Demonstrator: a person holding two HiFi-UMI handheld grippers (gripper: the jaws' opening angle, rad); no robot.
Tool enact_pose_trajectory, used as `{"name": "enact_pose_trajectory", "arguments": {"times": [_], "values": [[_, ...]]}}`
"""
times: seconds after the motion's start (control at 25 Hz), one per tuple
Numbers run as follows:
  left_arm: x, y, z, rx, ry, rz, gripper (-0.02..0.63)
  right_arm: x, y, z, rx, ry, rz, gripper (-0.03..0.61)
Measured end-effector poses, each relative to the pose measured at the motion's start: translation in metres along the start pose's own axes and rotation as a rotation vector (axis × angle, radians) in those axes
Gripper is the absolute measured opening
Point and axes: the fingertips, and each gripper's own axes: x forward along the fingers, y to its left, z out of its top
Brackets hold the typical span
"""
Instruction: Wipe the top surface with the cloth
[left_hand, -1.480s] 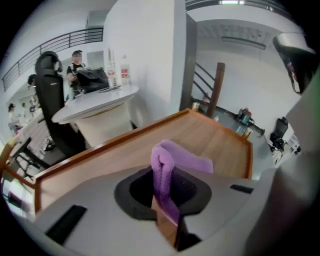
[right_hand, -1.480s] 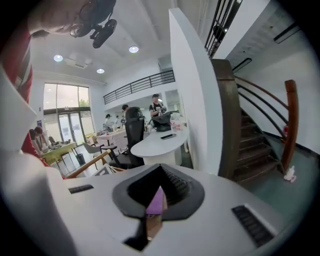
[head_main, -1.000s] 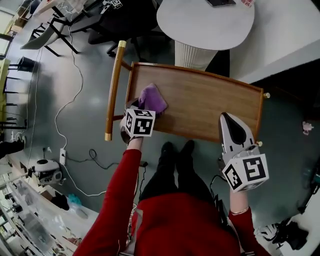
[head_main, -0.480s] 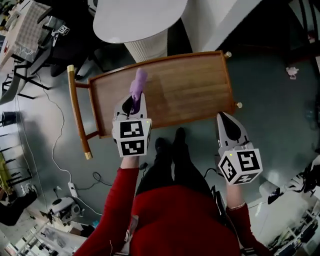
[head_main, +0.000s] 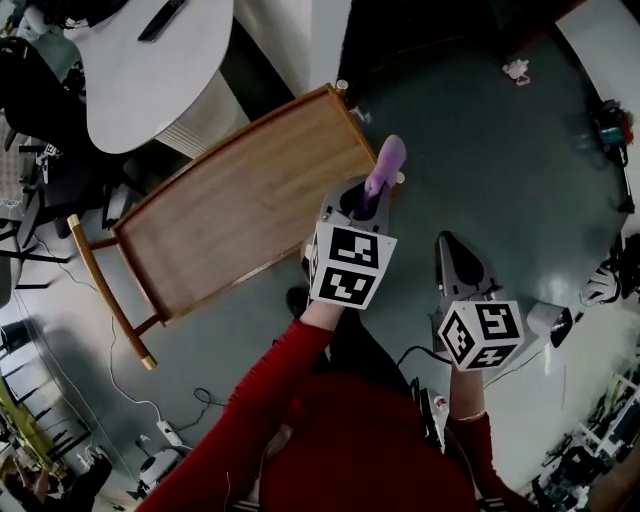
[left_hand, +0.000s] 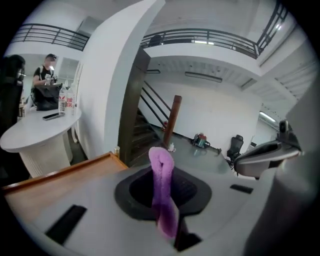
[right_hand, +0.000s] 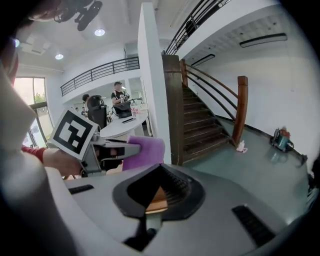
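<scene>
left hand-held gripper (head_main: 364, 198) clamped on purple cloth (head_main: 387, 158), which sticks out ahead of the jaws, in the air | wooden counter (head_main: 230, 215) lies to its left, beyond the corner, so no wiping contact | right hand-held gripper (head_main: 449, 246) beside it, jaws together, empty, likely spare.

Open-plan office lobby on two levels: white rounded counter (head_main: 150, 70) bearing bottles (left_hand: 66, 101) and a bag (left_hand: 46, 101), black office chair (right_hand: 98, 115), wooden-railed staircase (right_hand: 205, 125), mezzanine railing (left_hand: 200, 37), recessed ceiling lights (right_hand: 99, 32), polished grey-green floor (head_main: 480, 150).
</scene>
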Motion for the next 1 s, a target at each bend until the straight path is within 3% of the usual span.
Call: {"name": "enact_pose_trajectory", "arguments": {"times": [0.2,0.36,0.52,0.72,0.88,1.0], "values": [[0.022,0.001,-0.037,0.021,0.134,0.037,0.048,0.006,0.0,0.01,-0.033,0.041,0.067,0.005],[0.006,0.027,-0.089,0.077,0.255,0.147,0.048,0.021,0.017,0.012,-0.096,0.066,0.186,0.005],[-0.07,0.1,-0.134,0.066,0.347,0.388,0.048,0.061,0.076,0.021,-0.193,0.093,0.379,0.005],[-0.197,0.186,-0.197,-0.041,0.461,0.734,0.048,0.086,0.169,0.019,-0.308,0.13,0.614,0.005],[-0.278,0.22,-0.228,-0.116,0.504,0.957,0.048,0.08,0.211,0.017,-0.381,0.139,0.703,0.005],[-0.308,0.229,-0.239,-0.131,0.519,1.033,0.048,0.079,0.227,0.013,-0.415,0.147,0.733,0.005]]}}
